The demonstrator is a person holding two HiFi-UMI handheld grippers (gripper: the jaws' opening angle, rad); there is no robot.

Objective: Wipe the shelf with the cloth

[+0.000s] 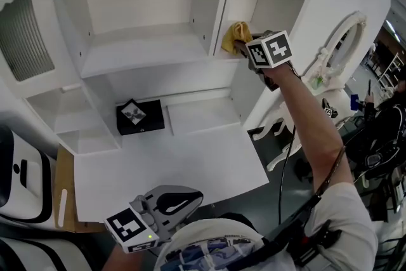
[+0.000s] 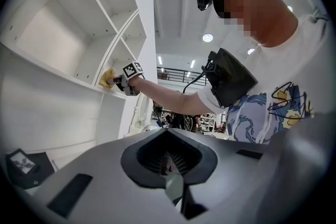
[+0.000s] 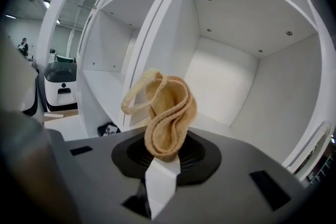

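You're holding the cloth up at the shelf's right-hand compartment, with the left gripper down low.

Head view: your right gripper point(image 1: 246, 46) is reaching out at arm's length, holding the crumpled yellow woven cloth point(image 1: 237, 35) right at the foot of the upright divider of the white wooden shelf unit point(image 1: 146, 51), at the front edge of the right-hand compartment. Your left gripper point(image 1: 181, 200) is hanging by the near edge of the white desk top point(image 1: 190, 162), well apart from the flat black box with a square marker point(image 1: 141, 117) sitting at the back. Left gripper view: the jaws are sitting together with nothing between them, and the cloth point(image 2: 107, 78) is showing far off at the shelf edge. Right gripper view: the jaws are clamping the folded base of the cloth point(image 3: 167, 113), which is standing up in loops in front of the open compartment.
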